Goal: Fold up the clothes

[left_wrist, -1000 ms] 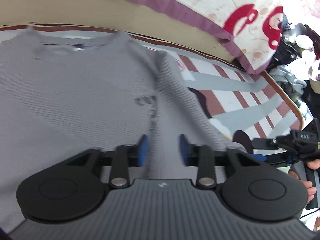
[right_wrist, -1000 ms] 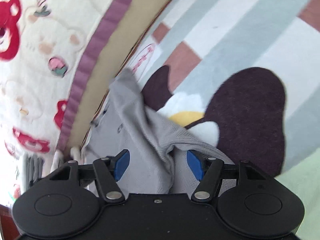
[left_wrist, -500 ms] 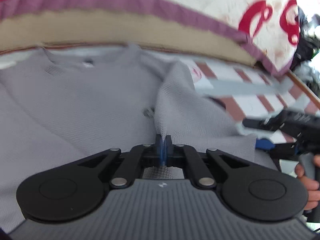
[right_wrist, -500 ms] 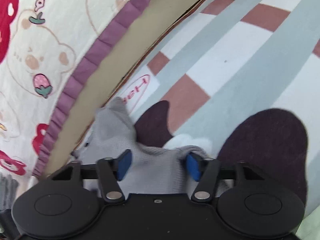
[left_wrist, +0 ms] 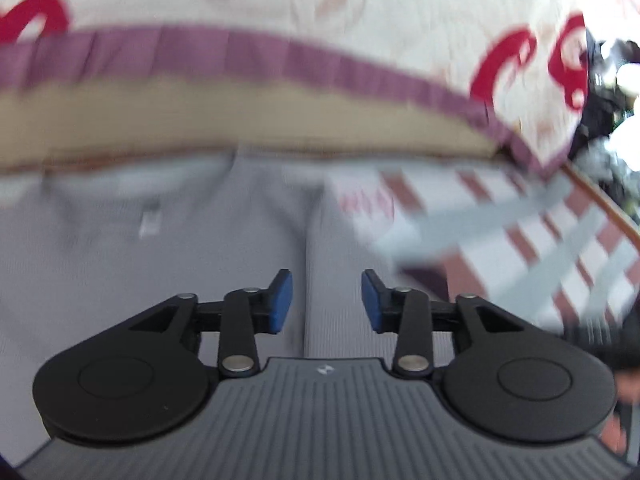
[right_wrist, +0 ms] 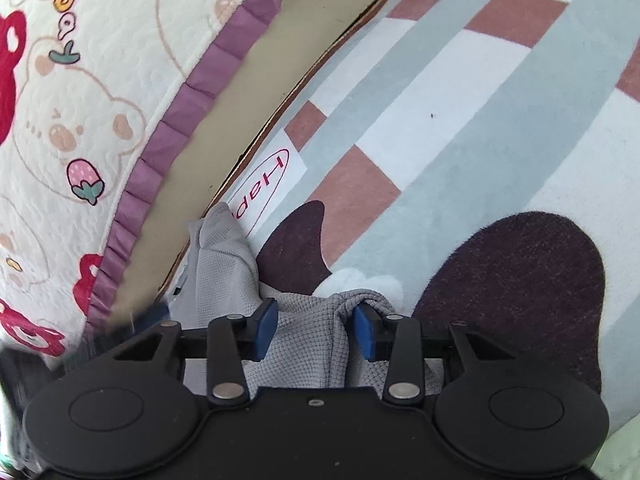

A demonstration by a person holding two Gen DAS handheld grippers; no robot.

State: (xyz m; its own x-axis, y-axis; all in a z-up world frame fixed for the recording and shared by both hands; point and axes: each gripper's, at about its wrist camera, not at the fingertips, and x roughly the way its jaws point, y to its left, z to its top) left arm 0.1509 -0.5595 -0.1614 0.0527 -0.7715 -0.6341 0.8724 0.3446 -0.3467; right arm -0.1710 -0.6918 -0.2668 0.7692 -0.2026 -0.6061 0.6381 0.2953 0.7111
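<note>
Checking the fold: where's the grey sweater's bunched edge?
Right wrist view, low centre: the bunched edge sits between the closing right hand-held gripper pads, on the striped rug.

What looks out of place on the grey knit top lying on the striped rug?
The grey knit top is bunched into a raised ridge between the right gripper fingers, whose jaws are closing, instead of lying flat on the striped rug.

Black left gripper (left_wrist: 326,300), blue-padded jaws, silver pivot screws, ribbed grey housing

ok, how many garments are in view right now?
1: a grey knit top on the striped rug beside the bed; its bunched edge lies between the right gripper's closing jaws. Others may be out of frame.
</note>
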